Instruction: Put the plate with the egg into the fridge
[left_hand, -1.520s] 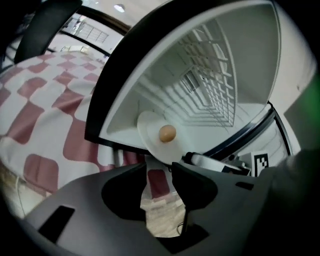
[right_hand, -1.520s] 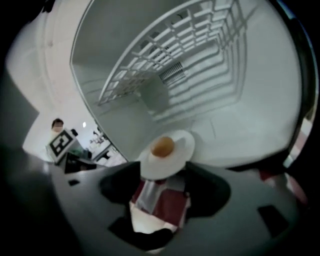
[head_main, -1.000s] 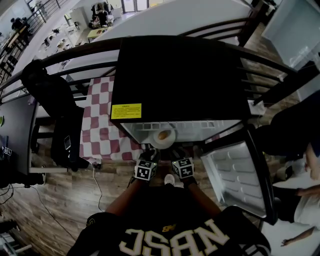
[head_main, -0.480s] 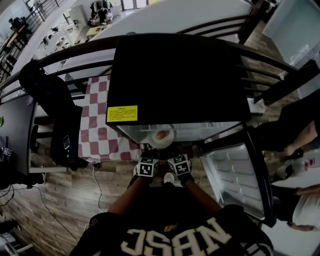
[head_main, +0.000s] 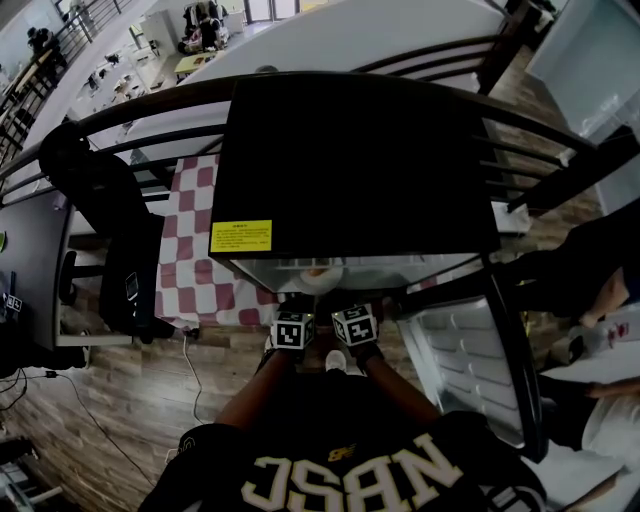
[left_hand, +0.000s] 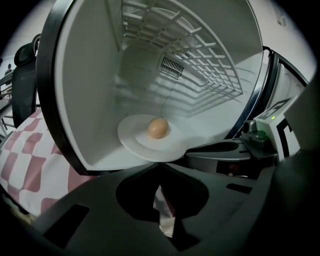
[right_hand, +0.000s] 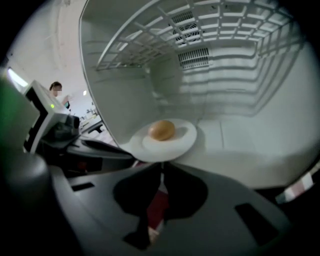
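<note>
A white plate (left_hand: 150, 140) with a brown egg (left_hand: 158, 128) lies on the floor of the open fridge (head_main: 350, 170), its near rim just over the front edge. The head view shows only a sliver of the plate (head_main: 318, 274) under the fridge's black top. My left gripper (left_hand: 160, 164) is shut, its tips at the plate's near rim. Beside it, my right gripper (right_hand: 161, 164) is also shut, tips at the same rim (right_hand: 162, 159). Neither pair of jaws pinches the plate. In the head view, left gripper (head_main: 298, 305) and right gripper (head_main: 350, 303) sit side by side before the opening.
The fridge door (head_main: 468, 360) hangs open to the right. A wire shelf (left_hand: 200, 55) spans the fridge above the plate. A red-checked cloth (head_main: 190, 260) and a black chair (head_main: 100, 200) are at the left. A person's hand (head_main: 610, 290) shows at the right.
The plate has slid deeper into the fridge and is now mostly hidden under its top edge. Both grippers have moved a little toward the opening.
</note>
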